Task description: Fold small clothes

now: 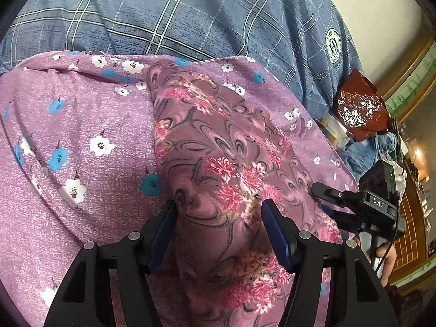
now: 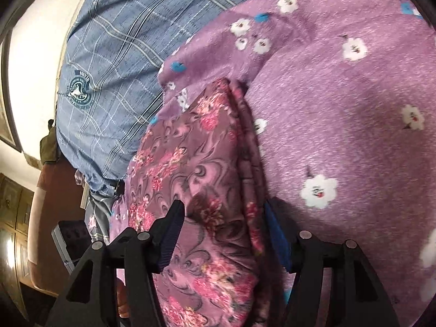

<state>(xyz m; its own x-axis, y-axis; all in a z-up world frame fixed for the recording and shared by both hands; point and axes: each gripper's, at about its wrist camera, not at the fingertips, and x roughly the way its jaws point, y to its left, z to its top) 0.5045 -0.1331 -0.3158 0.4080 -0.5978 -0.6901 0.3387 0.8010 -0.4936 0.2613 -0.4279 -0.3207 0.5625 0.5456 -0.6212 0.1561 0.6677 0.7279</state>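
A small mauve garment with pink flowers and swirls (image 1: 218, 147) lies folded in a long strip on a purple sheet with white and blue flowers (image 1: 81, 125). My left gripper (image 1: 218, 212) is open, its blue pads either side of the strip's near part. In the right wrist view the same garment (image 2: 190, 163) shows stacked folded edges on its right side. My right gripper (image 2: 223, 218) is open around the garment; its right pad is partly hidden under the folded edge. The right gripper also shows in the left wrist view (image 1: 354, 201), at the garment's right edge.
A blue plaid cover with a round logo (image 1: 190, 13) lies behind the purple sheet. A red-brown plastic bag (image 1: 359, 106) and blue denim cloth (image 1: 373, 147) sit at the right. Wooden furniture (image 2: 13, 218) stands at the left of the right wrist view.
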